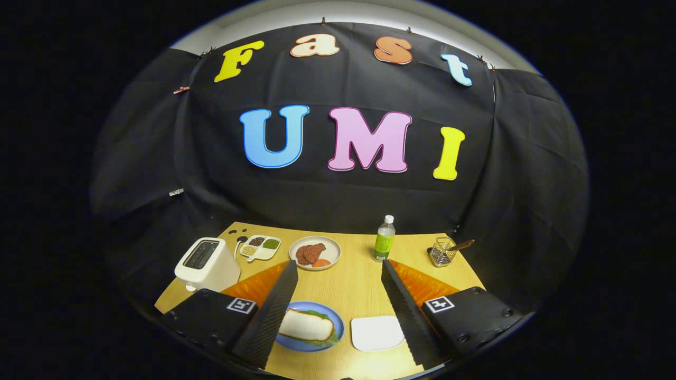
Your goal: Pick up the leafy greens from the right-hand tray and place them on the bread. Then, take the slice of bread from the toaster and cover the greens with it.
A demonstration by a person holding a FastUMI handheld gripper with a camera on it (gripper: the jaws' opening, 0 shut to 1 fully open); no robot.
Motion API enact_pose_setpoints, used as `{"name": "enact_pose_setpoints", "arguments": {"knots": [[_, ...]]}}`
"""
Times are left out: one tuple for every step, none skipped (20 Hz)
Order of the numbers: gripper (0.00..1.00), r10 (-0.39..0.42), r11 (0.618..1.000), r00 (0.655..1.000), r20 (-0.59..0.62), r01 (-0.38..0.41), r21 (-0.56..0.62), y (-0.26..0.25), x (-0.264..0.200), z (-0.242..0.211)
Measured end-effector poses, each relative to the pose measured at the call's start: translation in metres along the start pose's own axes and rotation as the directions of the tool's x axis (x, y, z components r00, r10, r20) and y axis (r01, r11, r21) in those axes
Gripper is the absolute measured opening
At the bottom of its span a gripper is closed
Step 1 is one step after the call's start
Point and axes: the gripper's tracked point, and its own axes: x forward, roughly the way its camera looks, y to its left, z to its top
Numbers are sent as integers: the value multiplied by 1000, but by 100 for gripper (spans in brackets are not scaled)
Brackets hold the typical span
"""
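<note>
A blue plate (340, 328) lies on the wooden table between my fingers, close to the left one. On it a slice of white bread (306, 324) rests on top of leafy greens (319, 314), whose edges stick out around the slice. To the right of the plate lies a small white tray (376, 333) with a plain white surface. The white toaster (206, 263) stands at the table's left side, beyond the left finger; its slots look dark. My gripper (338, 262) hovers above the table, open wide, with nothing between its fingers.
Beyond the fingers stand a white plate with meat and a tomato slice (315, 253), a divided condiment dish (260, 247), a green bottle (384, 239) and a wire basket with a utensil (442, 252). The black cloth wall closes off the far side.
</note>
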Motion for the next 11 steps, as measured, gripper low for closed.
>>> {"name": "enact_pose_setpoints", "arguments": {"knots": [[99, -6, 1000, 1000, -2, 6, 8, -3, 0, -1], [99, -8, 1000, 1000, -7, 9, 13, -4, -1, -3], [99, -12, 1000, 1000, -8, 12, 15, -6, -1, -3], [99, -15, 1000, 1000, -10, 15, 15, -9, -1, -3], [99, -17, 1000, 1000, -16, 17, 15, -11, -1, -4], [99, -16, 1000, 1000, -17, 16, 18, -10, -1, -6], [99, -13, 1000, 1000, -22, 13, 18, -10, -1, -6], [99, -9, 1000, 1000, -25, 9, 18, -10, 0, -7], [99, -4, 1000, 1000, -30, 5, 15, -9, 1, -8], [99, 0, 1000, 999, -33, 1, 13, -9, 2, -8], [99, 4, 1000, 999, -34, -3, 13, -9, 2, -8]]}}
